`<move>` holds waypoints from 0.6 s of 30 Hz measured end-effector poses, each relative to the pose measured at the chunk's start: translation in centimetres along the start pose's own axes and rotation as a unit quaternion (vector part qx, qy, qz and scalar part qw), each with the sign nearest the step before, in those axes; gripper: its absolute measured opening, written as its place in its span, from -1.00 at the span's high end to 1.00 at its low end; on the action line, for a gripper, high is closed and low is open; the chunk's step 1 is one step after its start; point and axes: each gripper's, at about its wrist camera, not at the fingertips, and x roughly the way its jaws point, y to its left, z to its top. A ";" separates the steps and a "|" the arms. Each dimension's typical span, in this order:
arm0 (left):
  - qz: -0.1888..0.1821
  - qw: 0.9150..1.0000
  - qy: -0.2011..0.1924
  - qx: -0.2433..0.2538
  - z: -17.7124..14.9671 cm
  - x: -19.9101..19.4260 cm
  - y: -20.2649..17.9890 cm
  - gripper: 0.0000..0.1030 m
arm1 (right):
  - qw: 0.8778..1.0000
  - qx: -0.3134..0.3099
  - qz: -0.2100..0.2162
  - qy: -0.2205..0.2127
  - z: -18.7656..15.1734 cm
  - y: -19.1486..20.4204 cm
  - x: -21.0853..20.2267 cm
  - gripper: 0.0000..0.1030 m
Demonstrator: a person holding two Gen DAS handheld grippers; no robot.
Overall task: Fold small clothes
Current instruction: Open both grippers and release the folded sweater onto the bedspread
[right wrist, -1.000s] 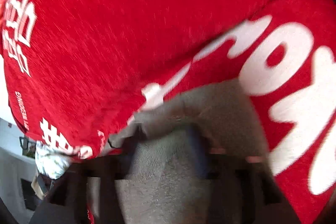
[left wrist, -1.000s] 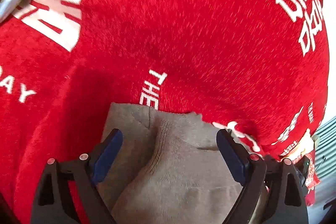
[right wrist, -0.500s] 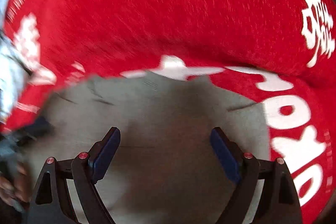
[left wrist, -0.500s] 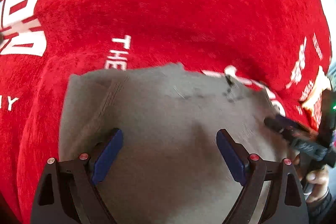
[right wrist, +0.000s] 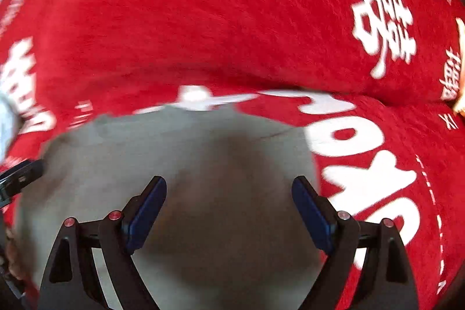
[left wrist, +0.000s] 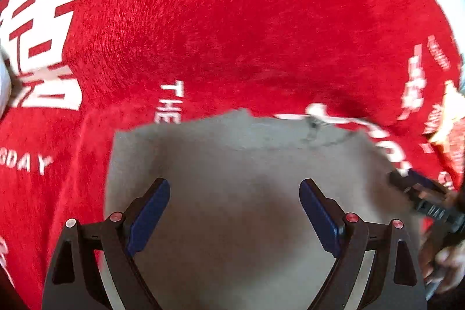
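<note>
A small grey knit garment (left wrist: 232, 179) lies flat on a red cloth with white lettering (left wrist: 232, 19). It also shows in the right wrist view (right wrist: 189, 164). My left gripper (left wrist: 234, 188) is open and empty, hovering over the garment's left part. My right gripper (right wrist: 229, 185) is open and empty over its right part. The other gripper shows at the right edge of the left wrist view (left wrist: 427, 199) and at the left edge of the right wrist view (right wrist: 17, 179).
The red cloth (right wrist: 232, 19) covers the whole surface and has a long crease behind the garment. A crumpled red and white packet (left wrist: 450, 118) lies at the far right. A white object (right wrist: 5, 121) sits at the far left.
A second ago the right gripper was shut on the bunched garment. Both grippers now stand open and the garment lies spread flat beneath them.
</note>
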 end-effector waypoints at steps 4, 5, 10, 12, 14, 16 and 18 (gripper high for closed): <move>0.026 0.999 0.005 0.029 -3.9 -1.0 -2.1 -0.78 | 0.996 -0.084 0.017 0.018 -3.5 4.2 -0.7 -0.76; 0.043 0.998 0.009 0.033 -4.8 -0.8 -1.9 -0.78 | 0.995 -0.098 0.004 0.019 -4.2 4.6 -0.3 -0.75; 0.072 0.997 0.007 0.021 -6.0 -1.8 0.9 -0.78 | 0.998 -0.059 -0.012 0.012 -5.4 1.1 -1.2 -0.76; 0.057 0.998 0.008 -0.009 -6.0 -2.6 1.9 -0.78 | 0.999 -0.041 -0.012 0.016 -5.7 -0.2 -2.1 -0.75; 0.044 0.998 0.004 -0.038 -6.2 -3.9 2.0 -0.78 | 0.999 -0.033 -0.025 0.014 -6.1 -0.3 -3.3 -0.76; 0.021 0.999 -0.001 -0.042 -7.2 -4.9 1.0 -0.78 | 0.999 -0.035 -0.025 -0.003 -6.8 0.5 -5.0 -0.78; 0.012 1.000 0.004 -0.023 -8.7 -5.0 -1.0 -0.78 | 0.999 -0.043 -0.007 -0.002 -7.9 1.7 -5.5 -0.78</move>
